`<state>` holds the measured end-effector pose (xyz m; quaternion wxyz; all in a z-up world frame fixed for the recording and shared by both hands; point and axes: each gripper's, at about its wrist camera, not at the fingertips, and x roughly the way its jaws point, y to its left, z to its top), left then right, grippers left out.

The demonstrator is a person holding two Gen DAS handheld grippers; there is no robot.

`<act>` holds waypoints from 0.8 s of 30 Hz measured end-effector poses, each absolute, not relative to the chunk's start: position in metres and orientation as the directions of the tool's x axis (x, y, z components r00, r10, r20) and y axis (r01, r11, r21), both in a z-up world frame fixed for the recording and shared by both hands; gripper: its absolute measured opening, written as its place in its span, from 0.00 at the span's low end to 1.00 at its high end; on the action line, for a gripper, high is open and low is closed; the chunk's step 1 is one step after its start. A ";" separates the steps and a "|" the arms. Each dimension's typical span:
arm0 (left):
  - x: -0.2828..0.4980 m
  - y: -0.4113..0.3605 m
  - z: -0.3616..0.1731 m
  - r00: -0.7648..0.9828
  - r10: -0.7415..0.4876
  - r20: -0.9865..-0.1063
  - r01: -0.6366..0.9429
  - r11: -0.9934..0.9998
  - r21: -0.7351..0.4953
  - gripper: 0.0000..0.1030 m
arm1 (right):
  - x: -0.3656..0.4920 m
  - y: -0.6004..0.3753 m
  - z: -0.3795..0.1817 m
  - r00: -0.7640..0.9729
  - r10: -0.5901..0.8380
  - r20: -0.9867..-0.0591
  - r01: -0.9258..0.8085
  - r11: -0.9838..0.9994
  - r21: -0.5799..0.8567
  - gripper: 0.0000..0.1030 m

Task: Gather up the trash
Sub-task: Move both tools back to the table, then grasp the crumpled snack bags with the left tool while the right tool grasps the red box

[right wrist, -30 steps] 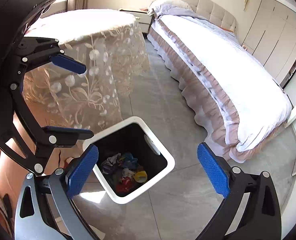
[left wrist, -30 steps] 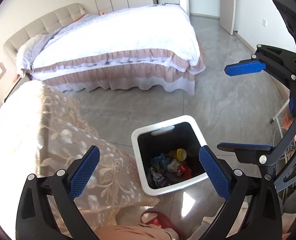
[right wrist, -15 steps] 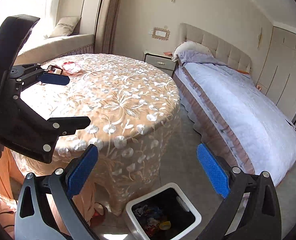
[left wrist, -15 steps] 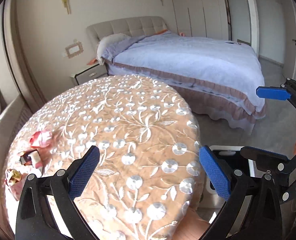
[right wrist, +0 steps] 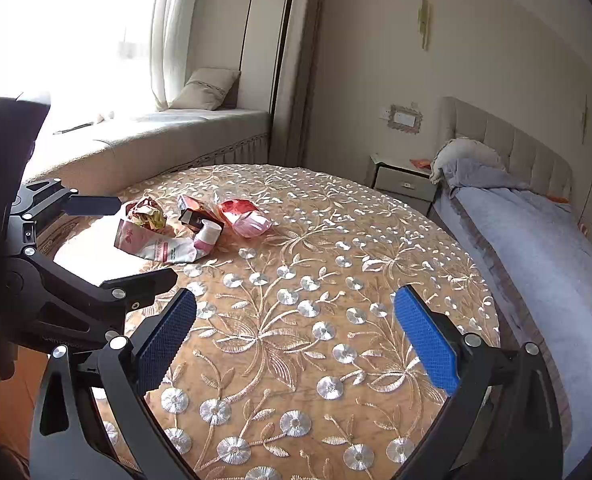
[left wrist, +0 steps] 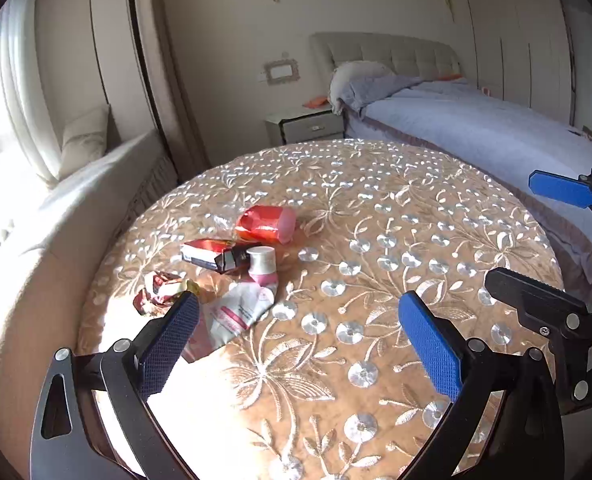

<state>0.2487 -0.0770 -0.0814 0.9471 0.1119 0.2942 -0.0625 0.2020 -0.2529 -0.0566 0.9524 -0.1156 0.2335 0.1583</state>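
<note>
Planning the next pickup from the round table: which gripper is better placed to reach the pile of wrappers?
Left. The open left gripper has its finger beside the squeezed pink-and-white tube and crumpled red-gold wrapper; the open right gripper sits farther across the embroidered tablecloth.

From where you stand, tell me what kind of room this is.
A bedroom, most likely in a home: a made bed with a padded headboard, a nightstand beside it, and a cushioned window seat. The trash lies on a round table.
</note>
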 end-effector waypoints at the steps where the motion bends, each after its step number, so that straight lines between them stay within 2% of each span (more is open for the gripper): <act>1: 0.255 -0.066 -0.082 0.818 -0.030 -0.574 0.157 0.972 0.174 0.95 | 0.210 -0.242 -0.056 0.836 0.259 -0.483 -0.371 0.916 -0.151 0.96; 7: 0.297 -0.002 -0.090 0.781 0.080 -0.619 0.023 0.987 0.157 0.95 | 0.257 -0.182 -0.061 0.800 0.300 -0.520 -0.444 0.879 -0.175 0.96; 11: 0.327 0.028 -0.095 0.760 0.086 -0.644 -0.009 0.993 0.121 0.95 | 0.287 -0.151 -0.067 0.763 0.335 -0.553 -0.503 0.844 -0.183 0.96; 15: 0.352 0.037 -0.105 0.728 0.052 -0.684 0.044 0.992 0.122 0.94 | 0.318 -0.123 -0.074 0.744 0.337 -0.577 -0.536 0.817 -0.215 0.96; 18: 0.365 0.043 -0.119 0.707 0.083 -0.703 0.029 0.989 0.146 0.94 | 0.334 -0.105 -0.088 0.733 0.313 -0.604 -0.556 0.787 -0.267 0.96; 21: 0.371 0.055 -0.128 0.686 0.016 -0.728 0.056 0.996 0.075 0.94 | 0.349 -0.089 -0.101 0.717 0.280 -0.639 -0.587 0.737 -0.335 0.87; 24: 0.377 0.055 -0.136 0.673 0.026 -0.739 0.085 0.990 0.112 0.94 | 0.358 -0.070 -0.115 0.694 0.250 -0.675 -0.628 0.669 -0.398 0.78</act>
